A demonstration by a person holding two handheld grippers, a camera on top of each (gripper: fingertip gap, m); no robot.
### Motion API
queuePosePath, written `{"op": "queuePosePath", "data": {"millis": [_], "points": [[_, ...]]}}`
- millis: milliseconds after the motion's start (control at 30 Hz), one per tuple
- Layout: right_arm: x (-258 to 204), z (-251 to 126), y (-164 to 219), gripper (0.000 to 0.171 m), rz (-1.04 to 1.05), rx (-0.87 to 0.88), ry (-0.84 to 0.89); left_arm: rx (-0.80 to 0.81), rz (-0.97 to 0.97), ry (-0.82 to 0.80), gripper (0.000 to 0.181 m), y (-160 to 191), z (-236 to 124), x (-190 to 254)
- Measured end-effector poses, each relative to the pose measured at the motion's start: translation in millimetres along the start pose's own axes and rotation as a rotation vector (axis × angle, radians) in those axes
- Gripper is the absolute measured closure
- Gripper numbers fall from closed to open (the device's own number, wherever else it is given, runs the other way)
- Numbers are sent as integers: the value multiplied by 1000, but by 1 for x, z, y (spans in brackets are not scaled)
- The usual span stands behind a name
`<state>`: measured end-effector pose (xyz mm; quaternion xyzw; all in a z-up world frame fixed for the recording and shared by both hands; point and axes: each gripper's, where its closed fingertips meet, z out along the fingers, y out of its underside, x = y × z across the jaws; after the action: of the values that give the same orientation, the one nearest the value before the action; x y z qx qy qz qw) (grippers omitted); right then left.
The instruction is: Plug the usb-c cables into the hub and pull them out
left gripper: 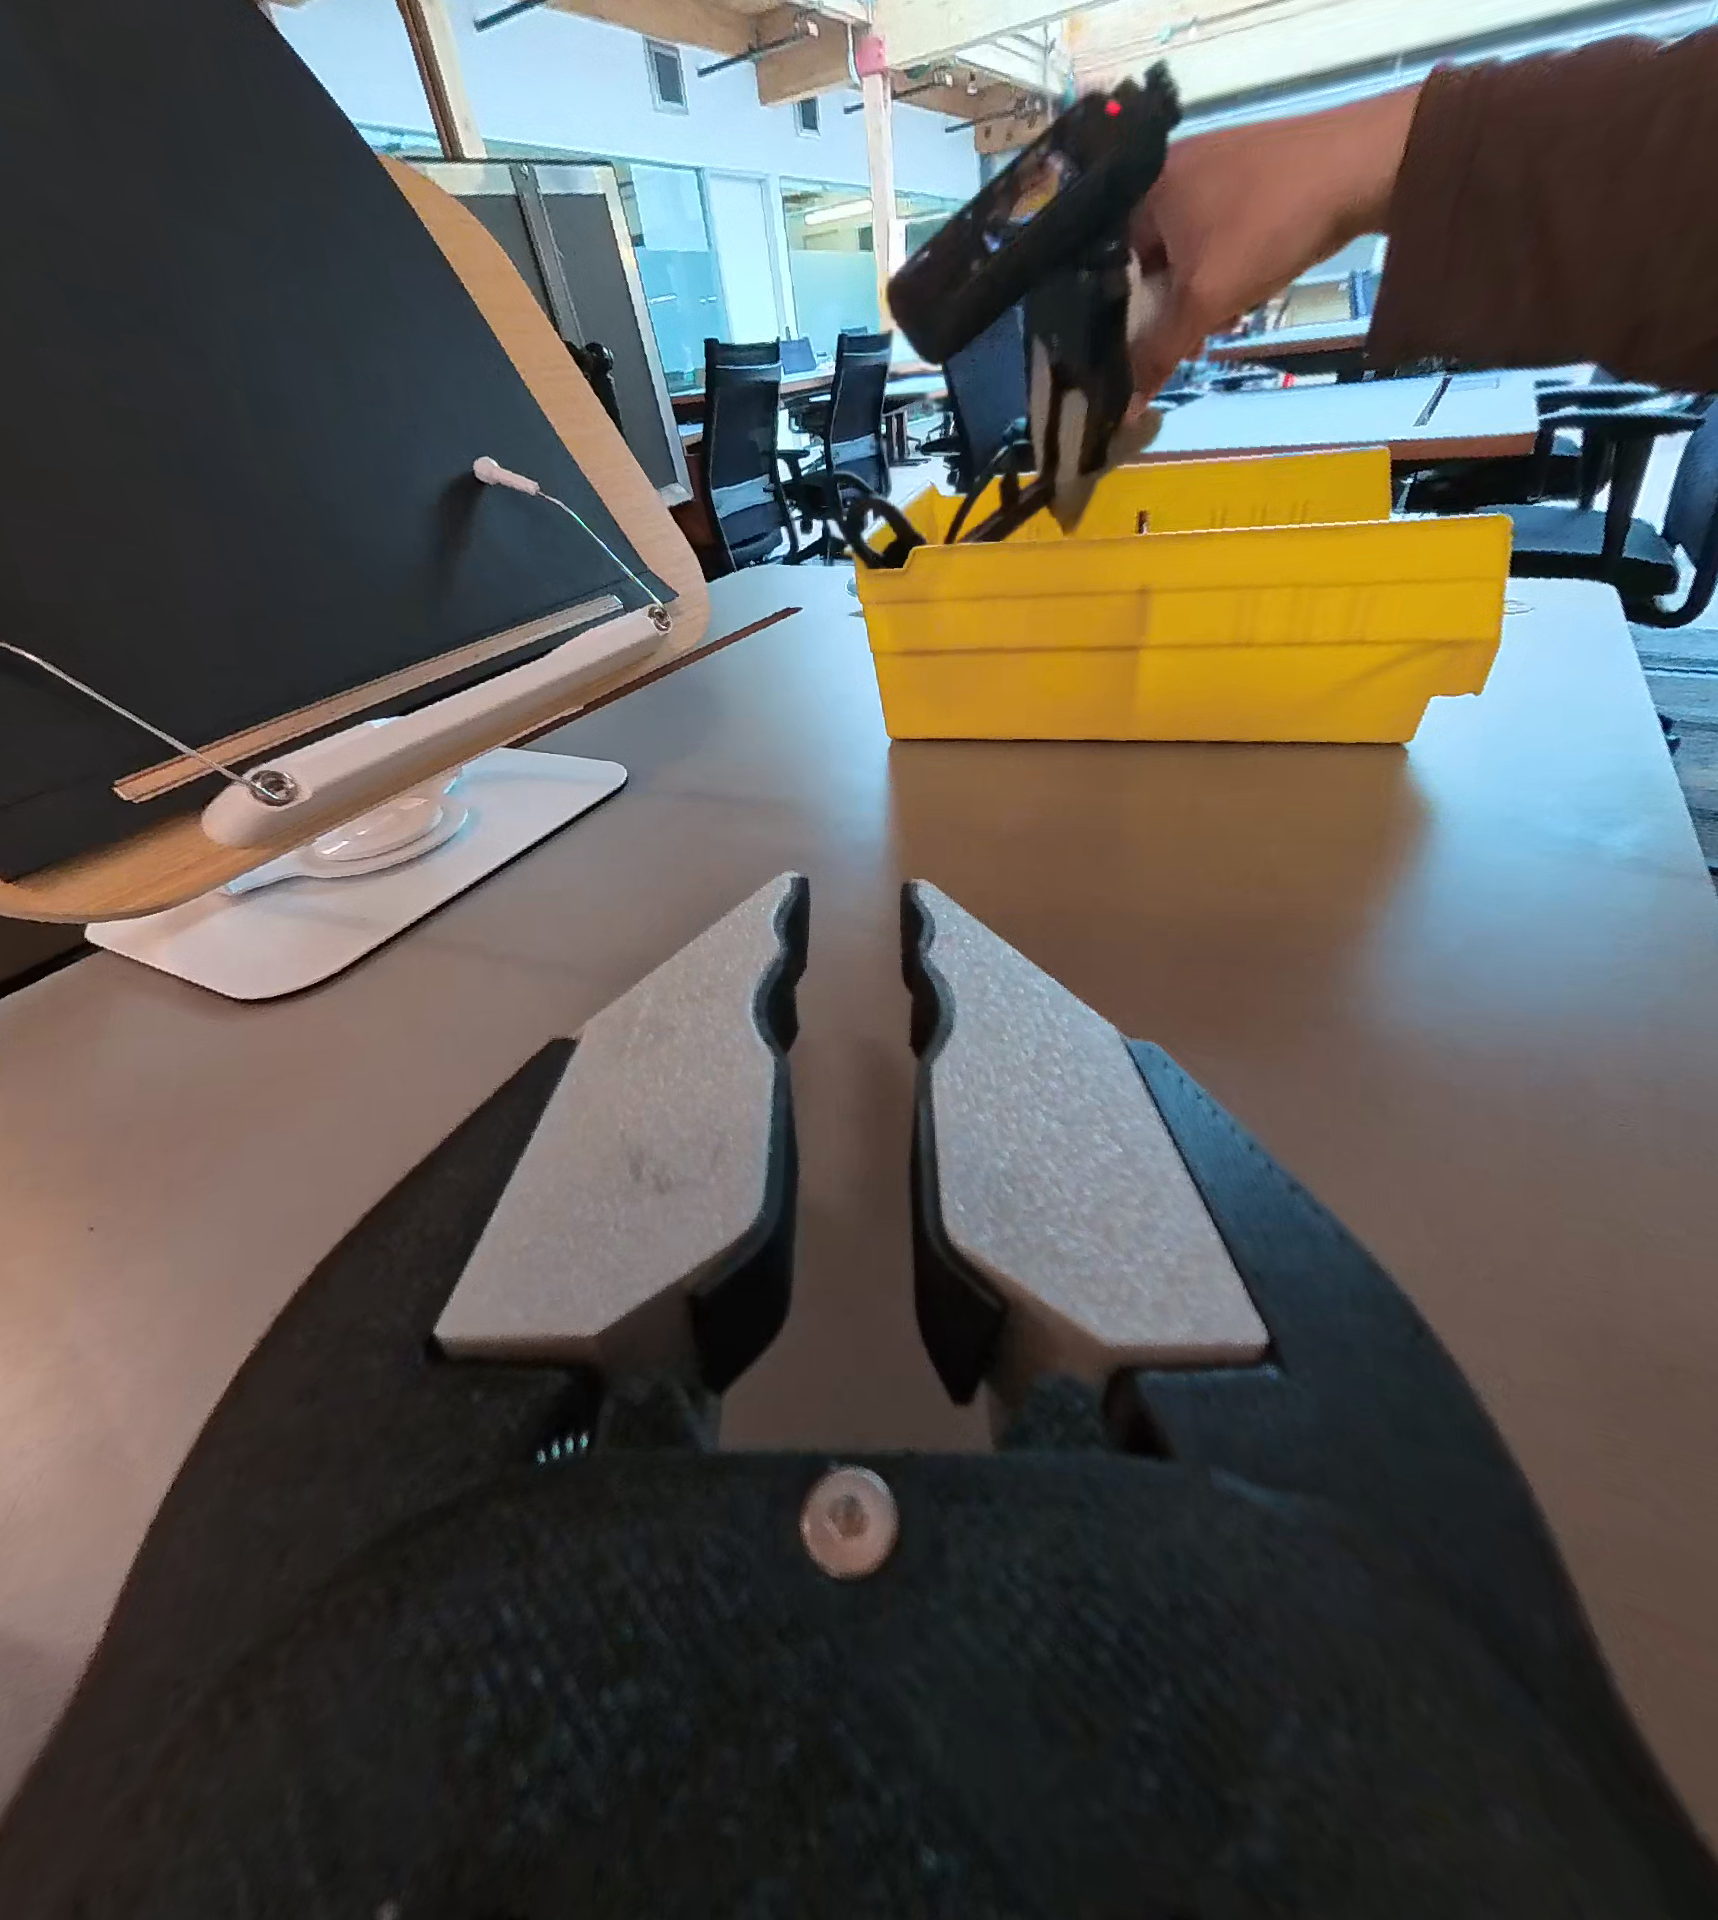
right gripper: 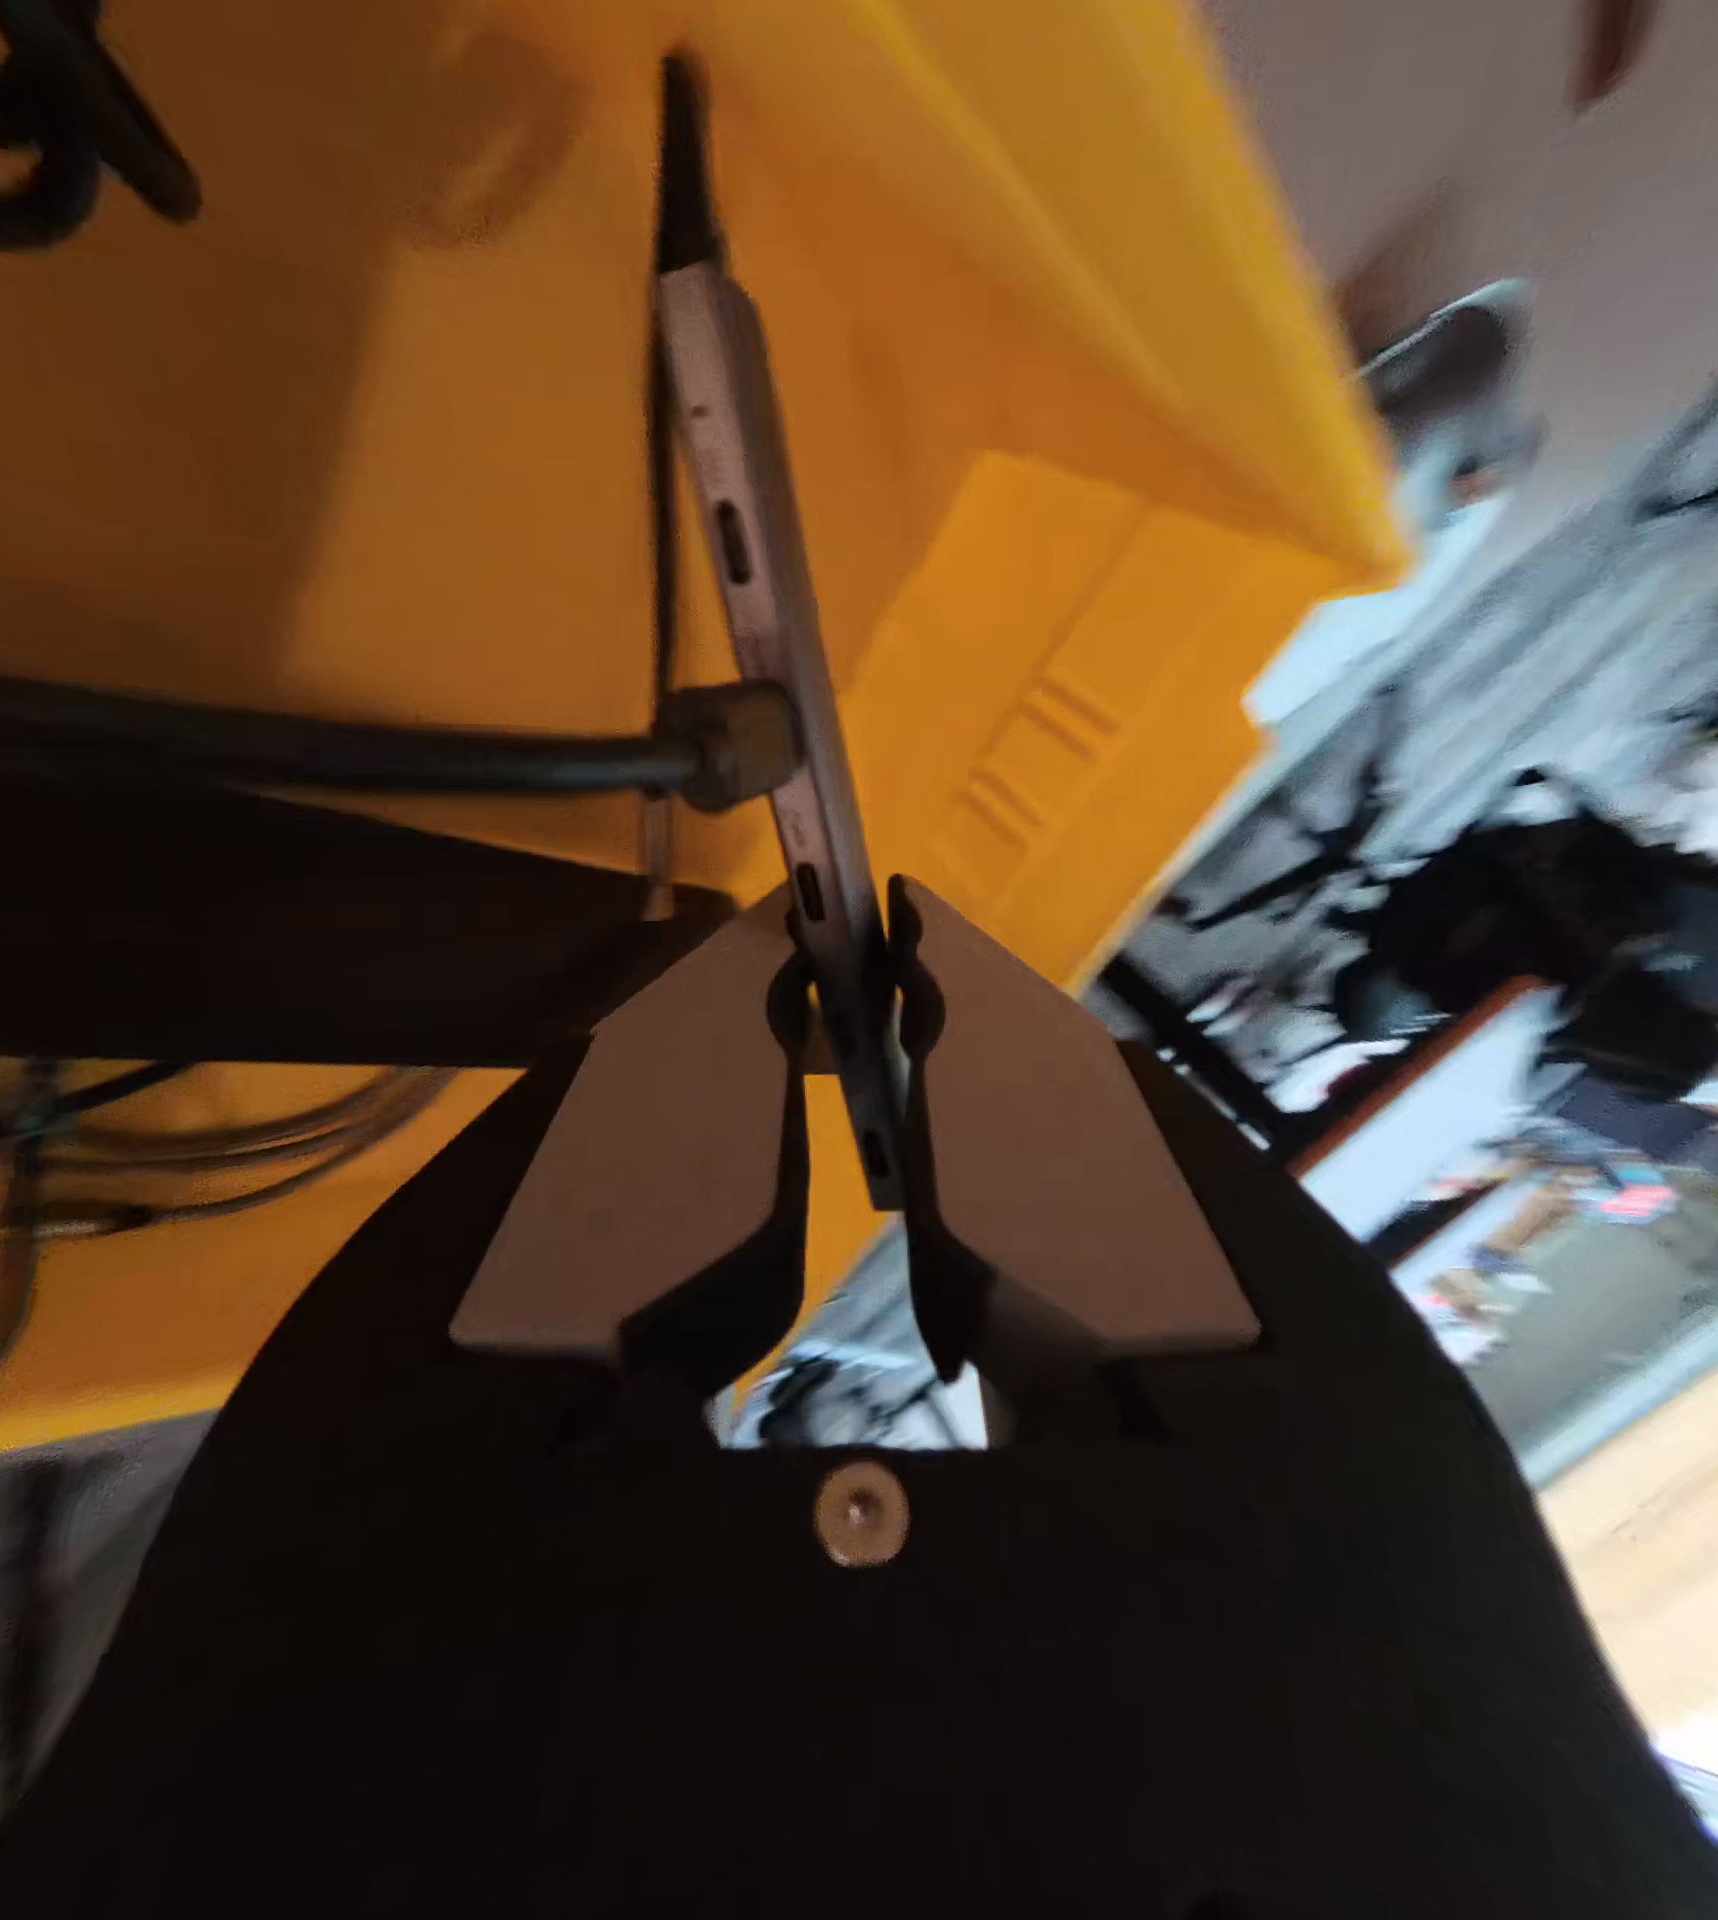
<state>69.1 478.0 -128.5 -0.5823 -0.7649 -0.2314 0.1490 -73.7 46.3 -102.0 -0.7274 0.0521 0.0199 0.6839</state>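
1. The left gripper [left gripper: 855, 935] sits low over the brown table [left gripper: 1250, 987]. Its two grey fingers [left gripper: 668, 1132] are spread a little, with bare table showing in the gap. It holds nothing
2. The right gripper [right gripper: 850, 935] is pinching the hub [right gripper: 782, 665], a thin silver bar, by one end. The hub is squeezed between the two fingertips and sticks out over the inside of the yellow bin [right gripper: 419, 499]
3. A dark cable [right gripper: 263, 753] is plugged into the side of the hub, near the middle. It runs off to the left. Other small holes on the hub's side have nothing in them
4. Another dark cord [right gripper: 683, 156] comes out of the far tip of the hub
5. More black cables [right gripper: 13, 156] lie curled in a corner of the bin. They are blurry, so I cannot tell how many there are
6. From the left wrist view, the yellow bin [left gripper: 1177, 644] stands on the far part of the table, well apart from the left gripper. A hand [left gripper: 1239, 239] in a brown sleeve [left gripper: 1613, 208] holds the right gripper [left gripper: 1068, 457] tipped down at the bin's left end, where black cable loops [left gripper: 876, 520] poke up above the rim
7. To the left stands a tilted black board [left gripper: 190, 416] with a wooden edge on a white base [left gripper: 335, 894]. It is beside the left gripper, not in front of it
8. Office chairs [left gripper: 751, 447] and desks stand behind the table
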Motion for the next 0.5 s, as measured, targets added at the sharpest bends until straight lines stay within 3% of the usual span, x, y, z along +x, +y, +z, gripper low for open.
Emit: {"op": "queuePosePath", "data": {"millis": [100, 200, 300, 500], "points": [[22, -3, 3, 163, -143, 18, 163, -2, -6, 5, 166, 0, 1, 0], [0, 19, 5, 154, -276, 5, 109, -6, 1, 8, 166, 1, 1, 2], [-9, 22, -1, 138, -228, 45, 67, -3, -4, 9, 167, 0, 0, 1], [-6, -24, 2, 122, -150, 285, -34, 1, -35, 19, 166, 0, 1, 0]]}}
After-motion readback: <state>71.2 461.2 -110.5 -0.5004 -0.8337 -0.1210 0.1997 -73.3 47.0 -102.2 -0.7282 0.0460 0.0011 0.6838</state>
